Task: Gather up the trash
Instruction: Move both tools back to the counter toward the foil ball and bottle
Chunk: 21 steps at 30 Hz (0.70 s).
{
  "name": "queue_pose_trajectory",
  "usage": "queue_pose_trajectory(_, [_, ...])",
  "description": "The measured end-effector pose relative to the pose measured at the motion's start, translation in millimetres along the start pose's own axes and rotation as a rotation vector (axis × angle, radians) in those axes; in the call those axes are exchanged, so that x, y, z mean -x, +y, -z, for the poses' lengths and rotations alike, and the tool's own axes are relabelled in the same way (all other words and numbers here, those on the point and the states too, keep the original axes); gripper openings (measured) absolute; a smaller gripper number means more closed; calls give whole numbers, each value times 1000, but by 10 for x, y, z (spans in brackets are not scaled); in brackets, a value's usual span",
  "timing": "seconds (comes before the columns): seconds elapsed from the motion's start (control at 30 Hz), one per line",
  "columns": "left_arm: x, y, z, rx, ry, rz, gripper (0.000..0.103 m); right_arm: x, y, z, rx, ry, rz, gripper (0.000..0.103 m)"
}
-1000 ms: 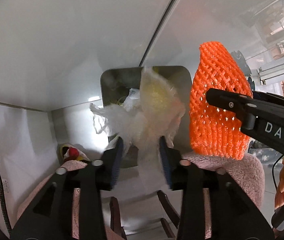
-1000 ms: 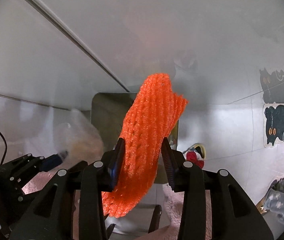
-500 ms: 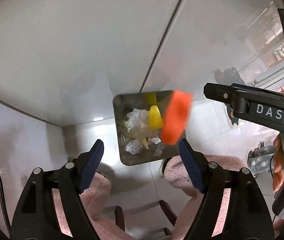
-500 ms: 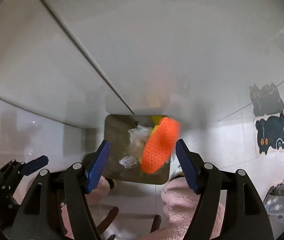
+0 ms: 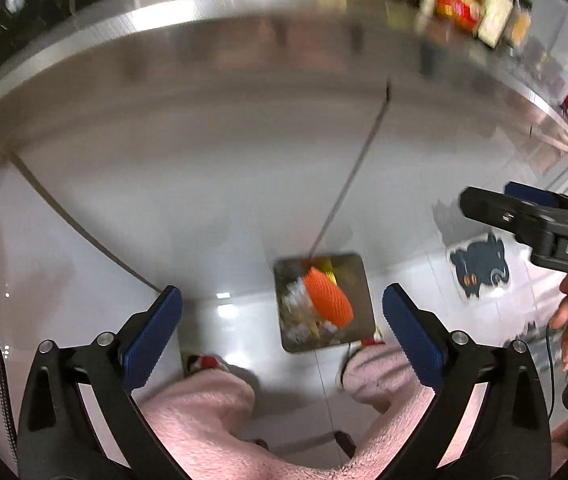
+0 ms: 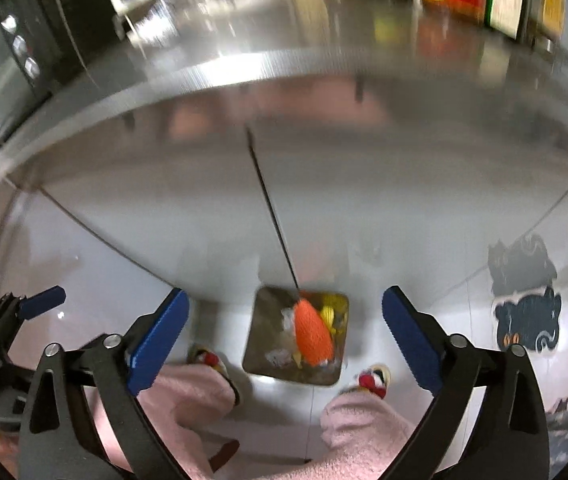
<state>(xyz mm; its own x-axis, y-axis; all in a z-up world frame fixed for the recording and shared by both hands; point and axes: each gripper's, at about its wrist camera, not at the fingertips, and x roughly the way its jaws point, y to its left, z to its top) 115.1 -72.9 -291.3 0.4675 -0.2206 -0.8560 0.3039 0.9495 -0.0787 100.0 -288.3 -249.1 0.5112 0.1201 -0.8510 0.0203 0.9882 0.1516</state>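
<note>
An orange foam net (image 5: 327,298) lies in the square metal trash bin (image 5: 360,280) on the floor, on top of white crumpled wrap and a yellow net. It also shows in the right wrist view (image 6: 312,334) inside the bin (image 6: 261,332). My left gripper (image 5: 281,330) is open and empty, high above the bin. My right gripper (image 6: 286,334) is open and empty, also well above it. The right gripper's finger (image 5: 524,220) shows at the right of the left wrist view.
A steel counter edge (image 5: 163,28) curves across the top, with blurred colourful packages (image 5: 460,0) on it. Pink fleece legs (image 5: 199,412) and slippers (image 6: 372,380) stand by the bin. Black cat stickers (image 6: 528,320) mark the cabinet front at right.
Both grippers opened and dropped their trash: the white wrap and the orange net fell into the bin. Both grippers then rose away, and the counter edge came into view.
</note>
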Motion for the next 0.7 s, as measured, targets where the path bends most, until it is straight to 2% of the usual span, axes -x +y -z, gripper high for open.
queue_pose_trajectory(0.17, [431,97,-335,23,-79,-14,95,361,101,-362,9,-73,-26,99])
queue_pose_trajectory(0.37, [730,162,-813,21,-157,-41,95,574,154,-841,18,-115,-37,99])
queue_pose_trajectory(0.5, [775,171,-1182,15,-182,-52,95,578,142,-1184,8,-143,-33,99])
queue_pose_trajectory(0.7, [643,200,-1734,6,-198,-76,94,389,99,-1685,-29,-133,-88,99])
